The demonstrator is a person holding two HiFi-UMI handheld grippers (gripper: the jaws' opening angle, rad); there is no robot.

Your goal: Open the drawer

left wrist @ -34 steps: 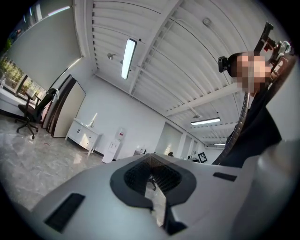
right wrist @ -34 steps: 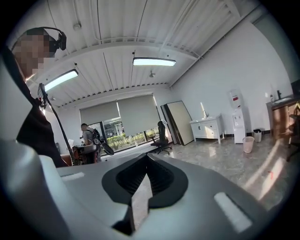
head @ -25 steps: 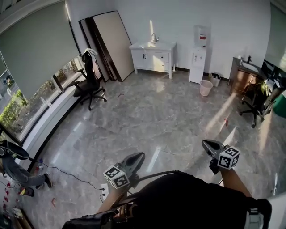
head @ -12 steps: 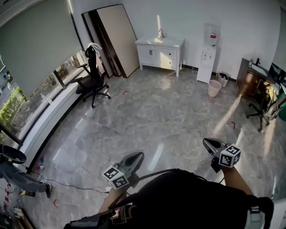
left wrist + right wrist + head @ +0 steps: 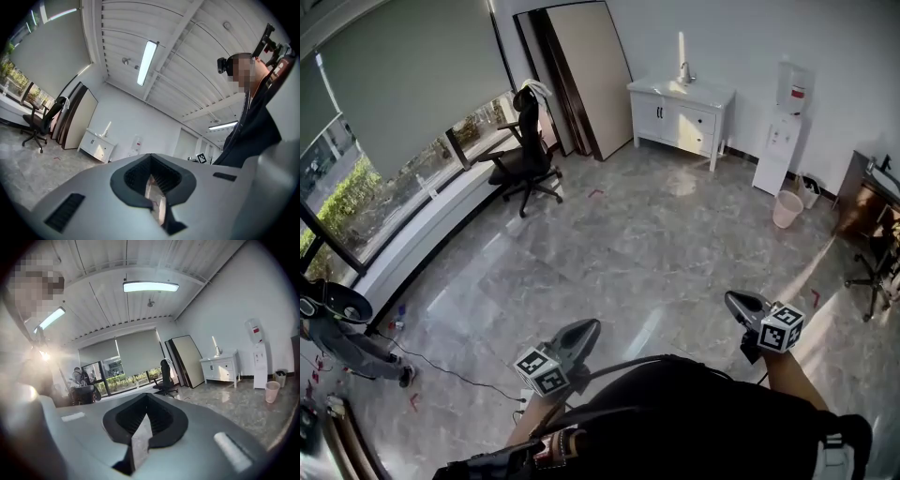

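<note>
Floor (image 5: pixel 628 244): one, grey marble; everything below stands on it.
Blind (image 5: pixel 403 75): one, drawn partway down over the left-wall window.
Boards (image 5: pixel 595 70): one pale board in front with dark ones behind it, number unclear; they lean in the far corner.
Cabinet (image 5: pixel 680 111): one, white, against the far wall, with a tap on top.
Chairs: two, both black. The window chair (image 5: pixel 525 159) is at the floor's left edge and the edge chair (image 5: pixel 877 272) at its right edge.
Dispenser (image 5: pixel 780 127): one, just right of the cabinet.
Left gripper (image 5: pixel 589 326): jaws together with nothing between them; held over the near floor, touching nothing.
Right gripper (image 5: pixel 733 300): jaws fully closed and empty; also over the near floor, apart from the left one.
Drawer (image 5: pixel 697 119): in the cabinet's right half, front flush and closed; well apart from both grippers. The number of drawers is too small to tell.
Bin (image 5: pixel 787 208): one, pink, on the floor near the dispenser.
</note>
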